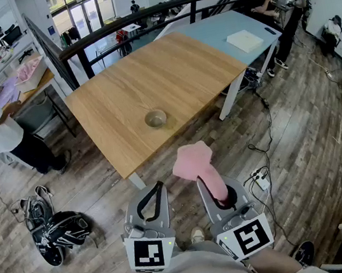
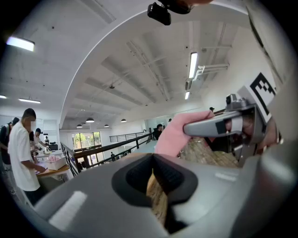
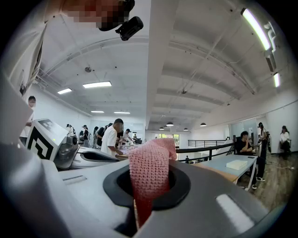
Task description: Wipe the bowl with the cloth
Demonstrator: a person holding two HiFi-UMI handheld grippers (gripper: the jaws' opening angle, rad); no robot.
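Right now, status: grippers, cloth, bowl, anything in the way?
Left gripper shut, empty. Right gripper shut on pink cloth. Bowl on wooden table, both grippers short of it. Nothing between them and bowl.

Bowl (image 1: 155, 118): small, round, pale and slightly greenish. It sat upright on the wooden table (image 1: 168, 75), near the table's front edge and with bare wood all around it. Cloth (image 1: 194, 161): pink, with a coarse knitted weave. It was pinched between the jaws of the right gripper (image 1: 217, 193). A narrow strip ran up out of the jaws, and the bunched free end flared out at the top. It was held in the air over the floor (image 1: 102, 188), just short of the table edge and well apart from the bowl.
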